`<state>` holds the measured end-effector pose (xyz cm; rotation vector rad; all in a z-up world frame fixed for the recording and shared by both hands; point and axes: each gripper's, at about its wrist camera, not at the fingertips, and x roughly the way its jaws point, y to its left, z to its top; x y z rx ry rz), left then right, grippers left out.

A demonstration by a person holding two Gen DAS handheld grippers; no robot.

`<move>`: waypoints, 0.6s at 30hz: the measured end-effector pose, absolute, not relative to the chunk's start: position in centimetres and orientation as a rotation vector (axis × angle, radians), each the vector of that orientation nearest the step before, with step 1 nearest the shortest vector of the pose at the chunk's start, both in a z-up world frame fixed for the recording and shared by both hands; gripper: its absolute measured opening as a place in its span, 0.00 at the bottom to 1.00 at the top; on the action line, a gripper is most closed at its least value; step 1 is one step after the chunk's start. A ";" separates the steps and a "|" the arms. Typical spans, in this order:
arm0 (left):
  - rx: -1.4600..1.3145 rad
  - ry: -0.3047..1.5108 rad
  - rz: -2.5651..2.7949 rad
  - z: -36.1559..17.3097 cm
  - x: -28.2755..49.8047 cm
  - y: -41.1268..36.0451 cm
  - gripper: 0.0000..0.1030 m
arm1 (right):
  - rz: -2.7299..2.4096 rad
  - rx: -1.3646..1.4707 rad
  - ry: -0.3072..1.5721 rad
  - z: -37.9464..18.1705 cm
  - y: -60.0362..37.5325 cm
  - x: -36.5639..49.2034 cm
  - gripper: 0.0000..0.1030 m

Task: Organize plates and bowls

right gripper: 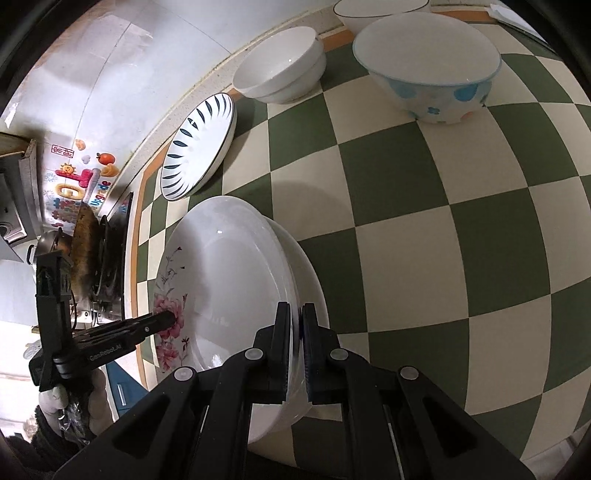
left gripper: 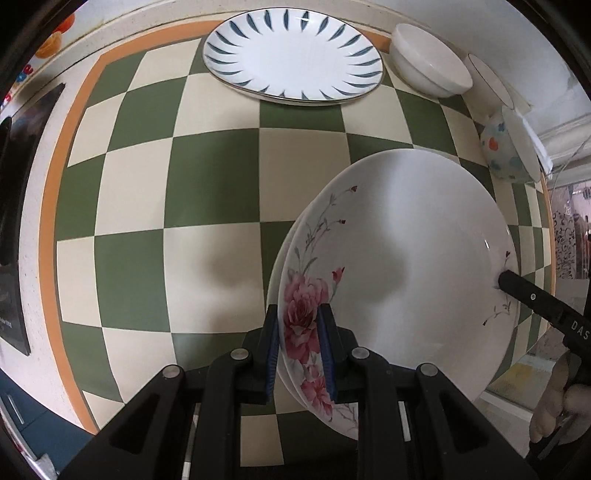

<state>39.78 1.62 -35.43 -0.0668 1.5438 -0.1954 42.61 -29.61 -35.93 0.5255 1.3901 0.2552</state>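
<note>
- The flowered plate (left gripper: 399,266) is hanging over the checkered mat (left gripper: 207,184), tipped on edge.
- Left gripper (left gripper: 298,354) is pinching its rose rim; right gripper (right gripper: 296,350) is clamping the opposite rim.
- Striped plate (left gripper: 295,51), white bowls (left gripper: 428,61) and dotted bowl (right gripper: 430,74) are sitting near the wall.

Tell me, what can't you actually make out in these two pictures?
- Whether the floral plates are lifted or resting on the checkered cloth: both views, the plates hide their own underside.
- The gold-rimmed bowl: right view, cut off by the top edge.
- The stove: right view, blurred at the fisheye edge, behind the left claw.
</note>
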 end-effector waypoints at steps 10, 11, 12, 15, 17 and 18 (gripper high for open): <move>-0.031 1.582 -0.188 -36.4 40.3 0.2 0.17 | 0.241 0.482 1.449 -37.0 -29.3 42.9 0.08; -0.031 1.590 -0.192 -36.6 40.4 0.1 0.17 | 0.237 0.475 1.459 -37.0 -29.2 43.0 0.08; -0.029 1.593 -0.193 -36.8 40.3 0.0 0.17 | 0.229 0.477 1.470 -37.1 -29.3 43.1 0.09; -0.022 1.601 -0.197 -36.7 40.6 0.2 0.17 | 0.220 0.495 1.500 -37.3 -29.4 43.3 0.10; -0.022 1.609 -0.197 -36.4 40.7 0.6 0.17 | 0.214 0.508 1.528 -37.6 -29.4 43.6 0.10; -0.028 1.613 -0.198 -36.2 40.7 0.7 0.17 | 0.212 0.513 1.541 -37.7 -29.3 43.6 0.11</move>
